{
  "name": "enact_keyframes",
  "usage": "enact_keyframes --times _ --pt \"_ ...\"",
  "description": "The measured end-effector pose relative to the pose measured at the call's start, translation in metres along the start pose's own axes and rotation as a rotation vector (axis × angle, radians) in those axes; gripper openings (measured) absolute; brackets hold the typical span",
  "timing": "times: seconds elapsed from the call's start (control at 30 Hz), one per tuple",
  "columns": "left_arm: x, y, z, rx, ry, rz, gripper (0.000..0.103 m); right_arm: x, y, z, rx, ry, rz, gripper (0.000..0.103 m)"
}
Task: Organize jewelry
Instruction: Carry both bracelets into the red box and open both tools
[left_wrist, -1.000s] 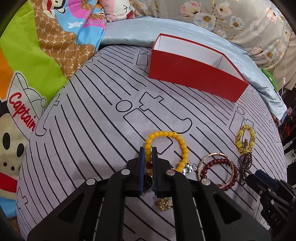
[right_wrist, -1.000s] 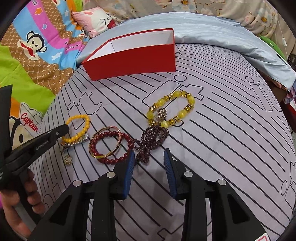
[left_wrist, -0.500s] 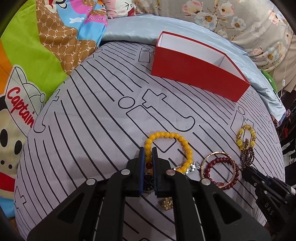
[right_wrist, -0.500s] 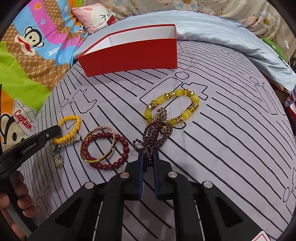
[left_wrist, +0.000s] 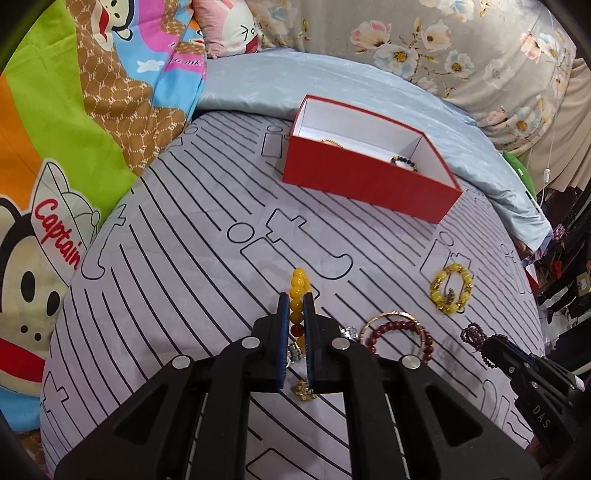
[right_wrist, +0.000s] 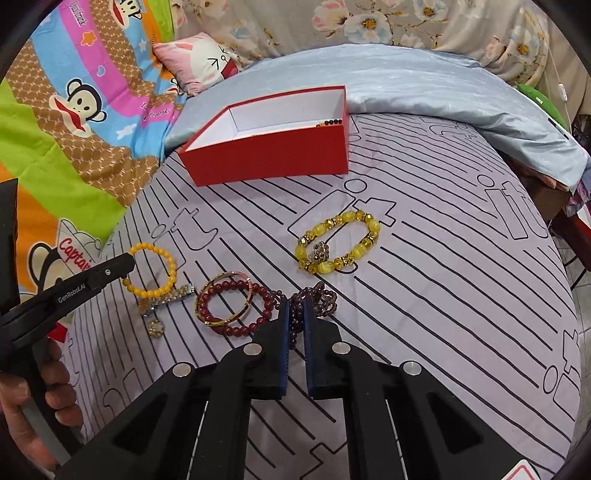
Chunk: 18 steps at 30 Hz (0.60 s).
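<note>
Both grippers are pinching beads at once. The left gripper (left_wrist: 295, 317) is clamped narrow on the yellow bracelet (left_wrist: 297, 291), which is standing up between the blue pads at the lower middle of the left view, its loop clear of the sheet (left_wrist: 184, 258). The right gripper (right_wrist: 295, 317) is squeezed tight on the purple strand (right_wrist: 314, 299), low in the middle of the right view, the rest of the strand trailing to the upper right of the pads.

The red box (left_wrist: 369, 184) is sitting in the upper middle of both views, open, with a dark beaded piece (left_wrist: 404, 162) already inside at its right end.

Now the carrying part, and I'd say the trick is keeping both grips firm and lifting high enough that the dangling loops are clearing the box wall. The purple strand looks tangled and limp, so it may be snagging the red bracelet (right_wrist: 236, 306) and gold bangle (right_wrist: 225, 299) just to its left; lifting straight up looks safest. The watch (right_wrist: 170, 297) and charm (right_wrist: 155, 326) lie near the yellow loop, so watch that side too. The chunky yellow bracelet (right_wrist: 338, 242) is waiting, well apart.
</note>
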<state>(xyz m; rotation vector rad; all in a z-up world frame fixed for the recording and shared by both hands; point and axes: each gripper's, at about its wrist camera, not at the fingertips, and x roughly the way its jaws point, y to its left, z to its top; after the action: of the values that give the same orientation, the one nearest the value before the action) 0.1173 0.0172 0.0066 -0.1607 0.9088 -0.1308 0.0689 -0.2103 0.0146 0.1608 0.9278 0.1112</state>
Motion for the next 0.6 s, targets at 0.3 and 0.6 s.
enact_keyframes --times 0.3,0.6 --pt "-0.019 -0.014 0.018 0.035 -0.052 -0.015 0.007 -0.02 -0.004 0.013 0.009 -0.057 0.018 0.007" --pt "-0.018 -0.029 0.073 0.069 -0.125 -0.034 0.007 -0.018 -0.012 0.065 0.007 -0.125 0.028 0.007"
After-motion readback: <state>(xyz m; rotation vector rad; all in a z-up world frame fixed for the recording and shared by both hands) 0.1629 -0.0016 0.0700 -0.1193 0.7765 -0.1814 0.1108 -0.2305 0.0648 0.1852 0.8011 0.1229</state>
